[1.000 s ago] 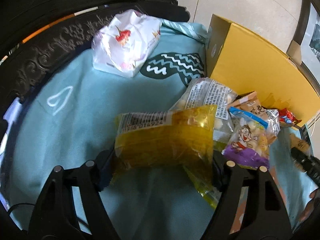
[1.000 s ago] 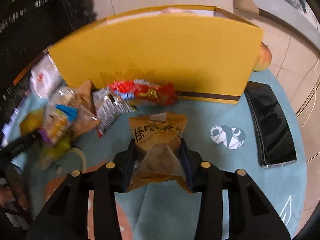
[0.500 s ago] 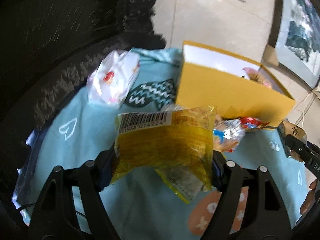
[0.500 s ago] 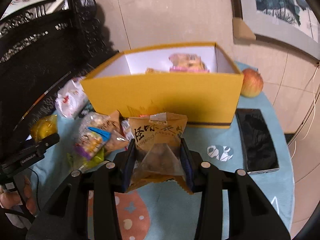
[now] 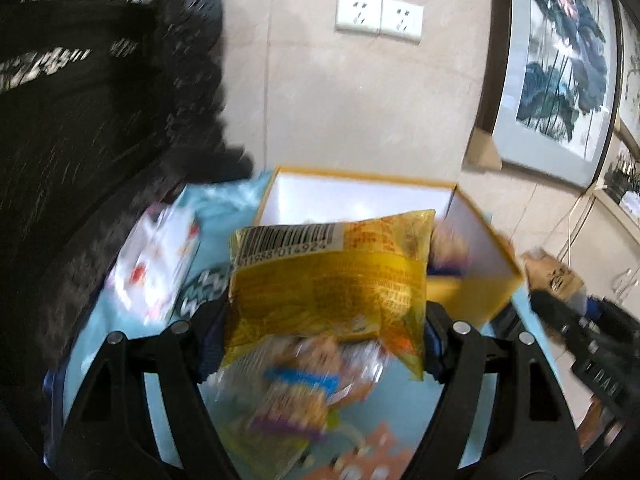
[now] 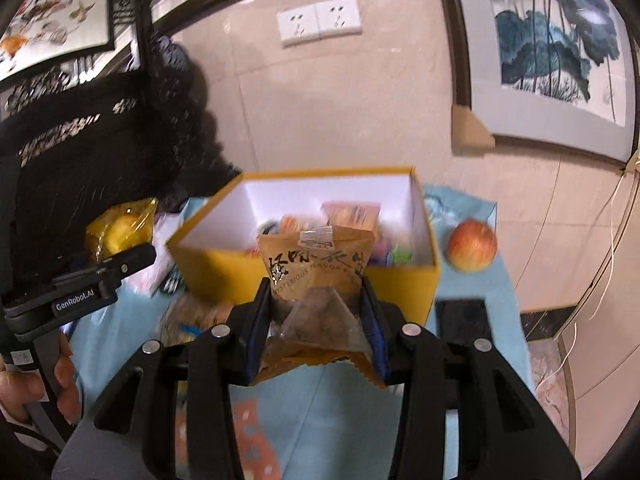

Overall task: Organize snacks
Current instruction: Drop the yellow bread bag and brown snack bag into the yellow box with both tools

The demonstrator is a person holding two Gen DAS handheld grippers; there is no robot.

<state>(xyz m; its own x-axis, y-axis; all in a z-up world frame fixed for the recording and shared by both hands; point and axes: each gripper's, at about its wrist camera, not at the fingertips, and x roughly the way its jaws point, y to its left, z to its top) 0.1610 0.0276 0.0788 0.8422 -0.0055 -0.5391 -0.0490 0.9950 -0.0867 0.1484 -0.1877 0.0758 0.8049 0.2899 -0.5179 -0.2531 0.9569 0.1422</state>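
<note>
My left gripper [image 5: 326,316] is shut on a wide yellow snack packet [image 5: 332,280] with a barcode, held in the air in front of the open yellow box [image 5: 472,296]. In the right wrist view the same packet [image 6: 120,232] shows at the left, in the left gripper [image 6: 108,268]. My right gripper [image 6: 316,312] is shut on a brown snack bag [image 6: 316,268] with a clear window, raised before the yellow box [image 6: 224,268]. Several packets lie inside the box. More loose snacks [image 5: 296,396] lie blurred on the blue cloth [image 5: 404,412] below.
A white tissue pack [image 5: 156,264] lies left of the box by a dark carved chair [image 5: 80,160]. An apple [image 6: 472,244] and a black phone [image 6: 464,316] sit right of the box. A hand [image 6: 32,388] holds the left gripper. The wall with sockets [image 6: 320,20] stands behind.
Both grippers have risen with their packets and now look over the box's rim into it. The left one has also swung toward the box, away from the snack pile.
</note>
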